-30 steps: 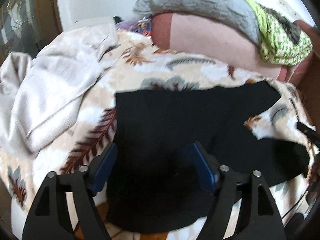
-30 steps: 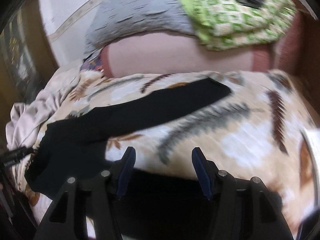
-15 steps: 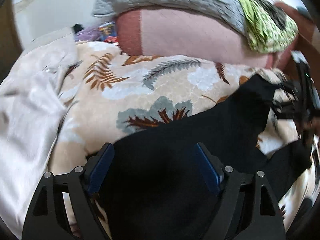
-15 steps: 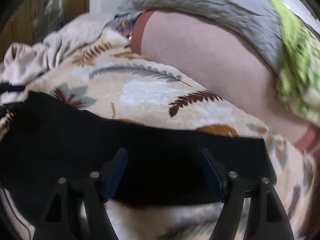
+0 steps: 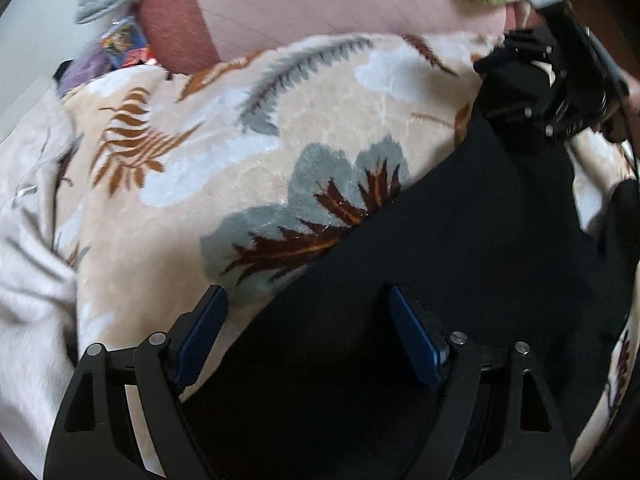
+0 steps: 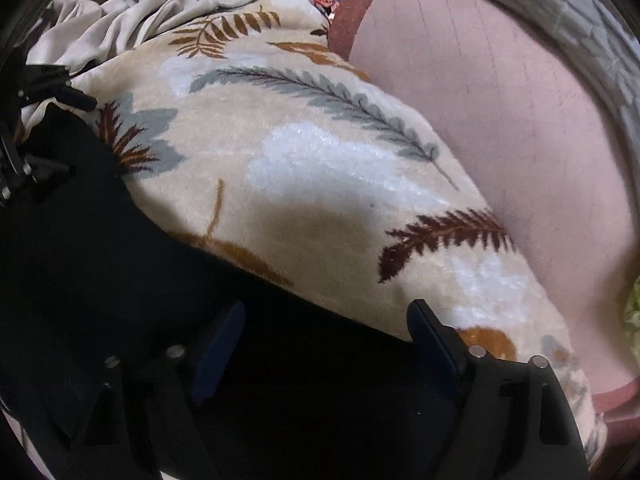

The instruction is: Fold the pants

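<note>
Lying spread on a bed under a leaf-patterned blanket (image 5: 248,168): black pants (image 5: 420,280). Hovering over the near dark fabric with blue pads wide apart and nothing pinched: left hand-held gripper (image 5: 306,332). Hanging over the pants' far edge, also apart and gripping nothing: right hand-held gripper (image 6: 326,344). Resting beyond, at the far side: pink pillow (image 6: 500,120)

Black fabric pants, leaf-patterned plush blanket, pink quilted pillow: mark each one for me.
Black fabric pants (image 5: 460,264), left wrist view, flat middle of the cloth.
Leaf-patterned plush blanket (image 6: 320,168), right wrist view, pale patch at centre.
Pink quilted pillow (image 6: 500,92), right wrist view, broad front face.
</note>
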Action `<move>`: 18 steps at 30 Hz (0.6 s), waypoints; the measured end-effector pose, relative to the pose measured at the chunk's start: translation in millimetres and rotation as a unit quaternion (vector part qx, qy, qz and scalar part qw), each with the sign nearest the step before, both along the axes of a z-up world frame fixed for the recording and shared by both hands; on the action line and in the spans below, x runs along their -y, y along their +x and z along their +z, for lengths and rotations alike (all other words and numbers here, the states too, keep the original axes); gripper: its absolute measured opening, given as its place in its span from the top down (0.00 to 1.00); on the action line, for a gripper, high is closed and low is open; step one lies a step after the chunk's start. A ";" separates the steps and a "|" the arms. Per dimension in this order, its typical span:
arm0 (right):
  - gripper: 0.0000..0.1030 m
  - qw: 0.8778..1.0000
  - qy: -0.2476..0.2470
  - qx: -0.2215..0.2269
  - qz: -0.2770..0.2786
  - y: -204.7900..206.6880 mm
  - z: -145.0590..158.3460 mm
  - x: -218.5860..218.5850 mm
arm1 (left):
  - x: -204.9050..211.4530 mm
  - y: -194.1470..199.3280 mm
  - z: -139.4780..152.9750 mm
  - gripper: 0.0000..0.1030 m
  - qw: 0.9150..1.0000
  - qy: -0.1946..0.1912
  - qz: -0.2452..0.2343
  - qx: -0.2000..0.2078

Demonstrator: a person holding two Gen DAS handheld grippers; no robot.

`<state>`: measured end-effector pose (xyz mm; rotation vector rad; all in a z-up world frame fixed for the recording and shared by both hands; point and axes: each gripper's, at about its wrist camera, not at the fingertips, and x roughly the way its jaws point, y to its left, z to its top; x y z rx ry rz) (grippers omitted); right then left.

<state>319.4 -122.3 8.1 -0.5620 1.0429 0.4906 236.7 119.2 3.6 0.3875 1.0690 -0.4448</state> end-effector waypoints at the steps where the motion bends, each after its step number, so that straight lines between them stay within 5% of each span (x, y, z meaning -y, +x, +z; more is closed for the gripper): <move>1: 0.46 1.000 0.014 -0.012 0.005 -0.1 0.1 -1.0 | -0.5 2.8 -0.5 0.19 1.000 -0.006 0.002 -0.001; 2: 0.64 0.999 0.027 -0.018 0.012 -3.0 1.3 -3.3 | -0.3 5.5 -2.0 0.18 1.000 -0.009 0.007 -0.008; 3: 0.70 0.999 0.029 -0.014 0.020 -8.4 2.2 -6.9 | -0.1 8.9 -3.5 0.20 1.000 -0.012 0.014 -0.020; 5: 0.89 1.000 0.020 0.003 0.022 -16.8 3.2 -12.7 | -0.4 10.7 -1.5 0.36 0.999 -0.027 0.018 -0.035; 7: 0.93 1.000 0.010 0.022 0.015 -26.4 8.1 -11.7 | 3.8 3.0 5.4 0.76 0.999 -0.020 0.012 -0.025; 9: 0.94 0.999 0.012 0.045 0.007 -37.8 19.2 -7.9 | 5.2 -6.2 13.3 0.89 1.000 0.002 0.022 0.002; 18: 0.94 0.986 0.066 0.146 -0.033 -152.0 92.2 24.4 | -0.8 -75.0 77.4 0.94 0.994 -0.089 0.024 0.053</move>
